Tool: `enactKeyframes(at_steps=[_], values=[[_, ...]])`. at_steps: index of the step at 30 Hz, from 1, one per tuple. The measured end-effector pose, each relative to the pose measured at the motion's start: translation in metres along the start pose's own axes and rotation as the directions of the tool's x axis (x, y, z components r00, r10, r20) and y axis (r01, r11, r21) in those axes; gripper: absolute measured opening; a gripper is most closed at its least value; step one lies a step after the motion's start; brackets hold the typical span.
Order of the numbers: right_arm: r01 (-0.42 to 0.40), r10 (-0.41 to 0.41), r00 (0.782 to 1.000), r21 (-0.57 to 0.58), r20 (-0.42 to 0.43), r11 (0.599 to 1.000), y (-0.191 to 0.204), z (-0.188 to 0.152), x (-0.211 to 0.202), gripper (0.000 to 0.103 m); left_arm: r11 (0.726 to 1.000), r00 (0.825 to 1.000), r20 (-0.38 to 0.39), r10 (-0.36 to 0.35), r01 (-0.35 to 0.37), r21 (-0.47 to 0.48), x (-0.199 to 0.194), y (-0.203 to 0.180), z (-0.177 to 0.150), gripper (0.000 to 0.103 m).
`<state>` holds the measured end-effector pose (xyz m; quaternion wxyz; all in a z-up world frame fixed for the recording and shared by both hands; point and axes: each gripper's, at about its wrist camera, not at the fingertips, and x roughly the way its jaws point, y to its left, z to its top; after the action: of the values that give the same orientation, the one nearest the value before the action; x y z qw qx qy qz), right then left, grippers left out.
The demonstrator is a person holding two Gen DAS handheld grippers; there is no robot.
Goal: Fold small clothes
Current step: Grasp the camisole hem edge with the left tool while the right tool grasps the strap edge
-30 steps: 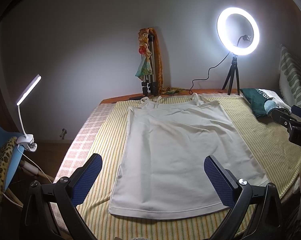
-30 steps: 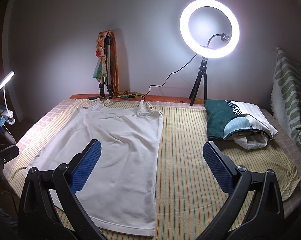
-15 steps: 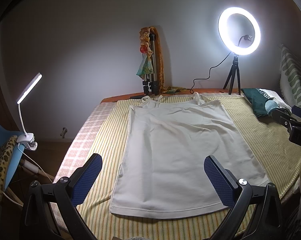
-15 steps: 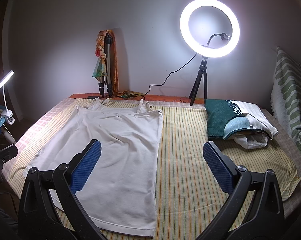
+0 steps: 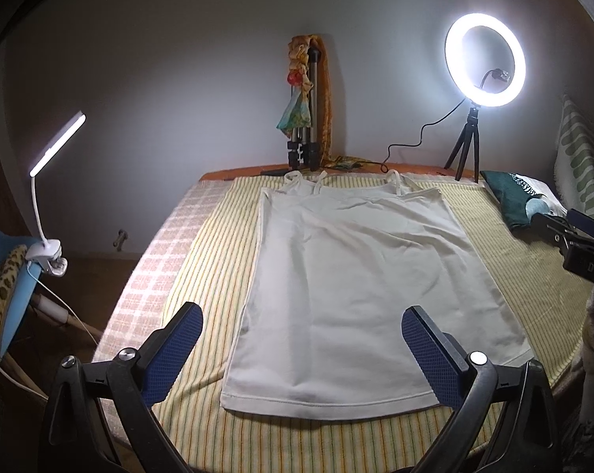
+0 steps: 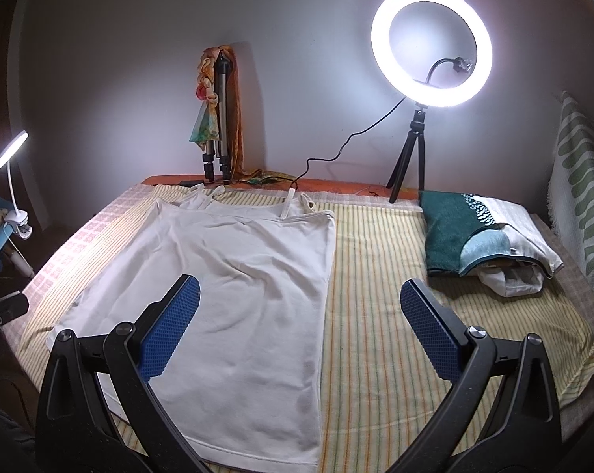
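Clearly, the left gripper [image 5: 302, 349] has its two fingers spread wide apart, and the blue ribbed pads [image 5: 172, 352] hold nothing and touch nothing. Between them, lower down, lies the hem end of a white camisole [image 5: 360, 291]. The right gripper [image 6: 297, 329] is also wide open and empty; its left finger [image 6: 170, 327] stands in front of the camisole [image 6: 233, 299] in the picture, and its right finger [image 6: 429, 335] stands in front of bare cloth, but neither seems to press on anything.

The camisole is spread flat on a yellow striped cloth [image 6: 379, 315] that covers the bed. Its thin straps point to the far wall and its hem is at the near edge. Some soft wrinkles cross the upper middle part. To the right of it, well apart, a folded pile of clothes [image 6: 478, 236] with a dark green piece on top rests on the same cloth.

At the far edge, a lit ring light [image 6: 431, 47] stands on a small tripod [image 6: 409, 165], and a folded tripod [image 5: 306, 118] with a colourful scarf hanging on it leans by the wall. On the left side, a white clip lamp [image 5: 50, 181] is lit
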<state>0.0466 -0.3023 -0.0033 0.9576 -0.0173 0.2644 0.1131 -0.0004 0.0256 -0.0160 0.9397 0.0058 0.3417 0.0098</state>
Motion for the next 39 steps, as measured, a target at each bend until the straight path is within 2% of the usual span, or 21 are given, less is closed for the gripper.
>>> enactKeyframes(at_steps=[4,10,14,17,23,27,29,33,36,39], values=[[-0.024,0.024,1.0,0.007,-0.015,1.0,0.006,0.006,0.019,0.103,0.999,1.0,-0.01,-0.006,0.006,-0.033,0.004,0.015,-0.008,0.098],[-0.163,0.161,0.983,-0.013,-0.091,0.987,0.025,0.027,0.054,0.103,0.994,0.998,-0.033,-0.053,0.05,-0.099,0.012,0.043,-0.022,0.087],[-0.24,0.236,0.965,-0.024,-0.119,0.97,0.046,0.056,0.077,0.103,0.978,0.989,-0.104,-0.105,0.083,-0.191,0.028,0.067,-0.031,0.069],[-0.314,0.311,0.94,-0.002,-0.143,0.949,0.064,0.076,0.095,0.103,0.966,0.98,-0.146,-0.138,0.1,-0.24,0.04,0.079,-0.036,0.053],[-0.399,0.395,0.9,0.013,-0.186,0.917,0.098,0.103,0.128,0.095,0.953,0.967,-0.202,-0.158,0.096,-0.286,0.058,0.094,-0.046,0.048],[-0.439,0.432,0.871,0.023,-0.234,0.898,0.119,0.114,0.154,0.084,0.946,0.95,-0.248,-0.187,0.107,-0.305,0.071,0.095,-0.055,0.043],[-0.449,0.437,0.864,0.009,-0.251,0.894,0.132,0.119,0.166,0.082,0.945,0.945,-0.265,-0.194,0.108,-0.31,0.076,0.095,-0.06,0.043],[-0.436,0.415,0.868,-0.019,-0.273,0.9,0.157,0.126,0.19,0.079,0.934,0.924,-0.3,-0.236,0.13,-0.332,0.084,0.097,-0.069,0.043],[-0.445,0.421,0.852,-0.006,-0.311,0.896,0.174,0.129,0.213,0.072,0.922,0.909,-0.32,-0.266,0.143,-0.359,0.09,0.099,-0.074,0.042],[-0.452,0.434,0.83,0.035,-0.35,0.892,0.187,0.13,0.238,0.069,0.921,0.909,-0.316,-0.27,0.148,-0.36,0.09,0.1,-0.075,0.038]])
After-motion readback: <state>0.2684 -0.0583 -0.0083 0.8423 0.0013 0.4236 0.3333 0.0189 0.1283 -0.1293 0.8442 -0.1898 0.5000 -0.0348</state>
